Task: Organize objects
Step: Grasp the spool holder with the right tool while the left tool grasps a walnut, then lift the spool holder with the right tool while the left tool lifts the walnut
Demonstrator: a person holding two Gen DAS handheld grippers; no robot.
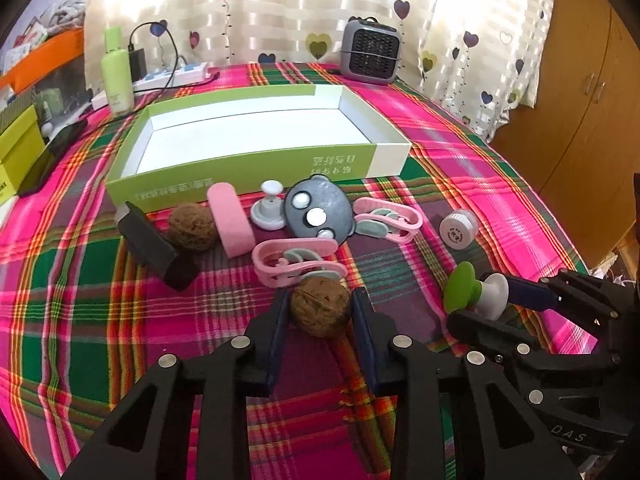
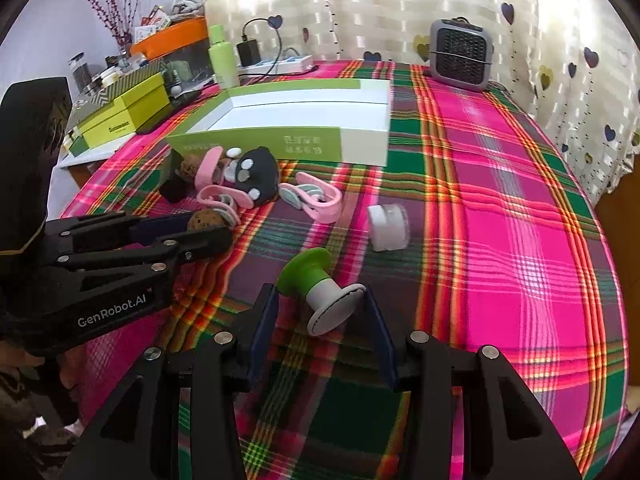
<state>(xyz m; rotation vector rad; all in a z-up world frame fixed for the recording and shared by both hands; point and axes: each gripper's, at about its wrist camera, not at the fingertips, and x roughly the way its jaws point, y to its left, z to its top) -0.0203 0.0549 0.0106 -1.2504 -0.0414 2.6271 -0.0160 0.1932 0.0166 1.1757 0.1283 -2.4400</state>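
A brown walnut lies on the plaid cloth with my left gripper shut on it, a blue pad against each side. My right gripper is shut on a tilted green-capped white stopper just right of it. Beyond them lie a second walnut, a black block, a pink case, a grey-white knob, a dark grey mouse-shaped piece, two pink clips and a white jar. Behind these stands an open green-and-white box with nothing visible inside.
A grey heater stands at the back of the table. A green bottle, a power strip with a charger, a dark phone and yellow-green boxes crowd the left. A wooden cabinet is at the right.
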